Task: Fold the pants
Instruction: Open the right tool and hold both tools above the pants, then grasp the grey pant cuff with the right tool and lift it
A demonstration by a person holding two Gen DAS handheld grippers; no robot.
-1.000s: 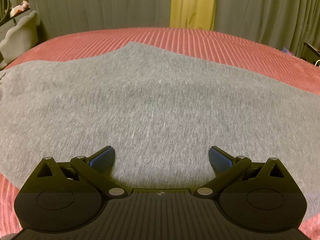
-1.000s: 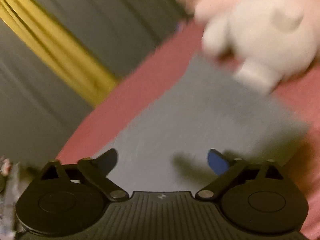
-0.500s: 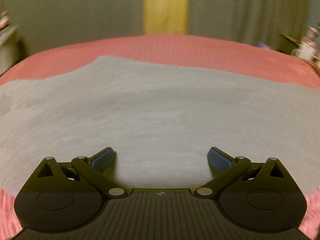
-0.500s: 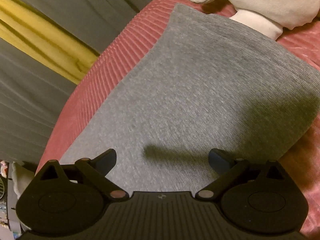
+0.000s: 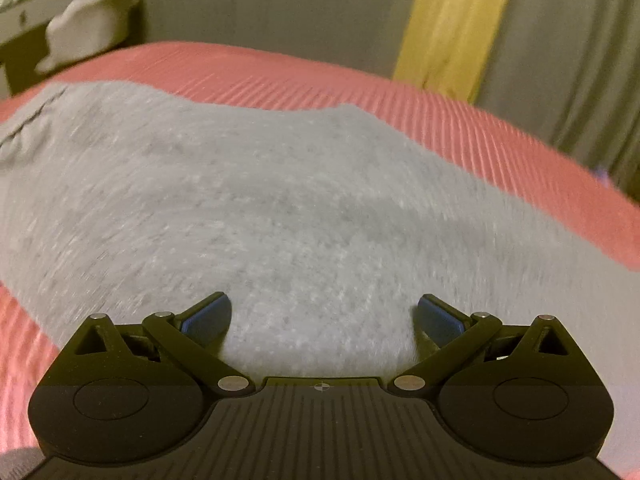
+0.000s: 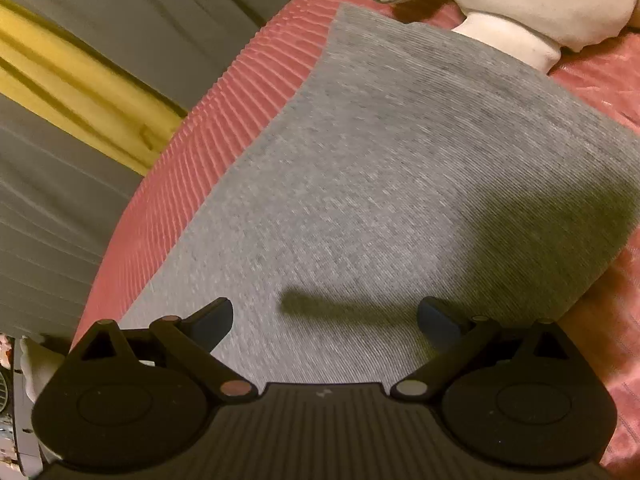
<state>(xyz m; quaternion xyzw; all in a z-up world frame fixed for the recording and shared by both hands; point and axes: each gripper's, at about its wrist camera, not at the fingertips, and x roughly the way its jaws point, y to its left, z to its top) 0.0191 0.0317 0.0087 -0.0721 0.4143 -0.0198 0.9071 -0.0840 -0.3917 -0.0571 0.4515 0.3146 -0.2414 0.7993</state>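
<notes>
Grey knit pants lie flat on a red ribbed bedspread. In the left wrist view they fill the middle, with a puckered part at the far left. My left gripper is open and empty, low over the cloth. In the right wrist view the pants run away toward a straight end at the top. My right gripper is open and empty above them and casts a shadow on the cloth.
A white plush toy lies on the bedspread at the far end of the pants. Grey curtains with a yellow strip hang behind the bed. A grey shelf with a pale cushion stands at the far left.
The left wrist view has swung left, so the puckered end of the pants now shows. The right gripper has steadied over the pants after a blurred swing. Both grippers stay open.
</notes>
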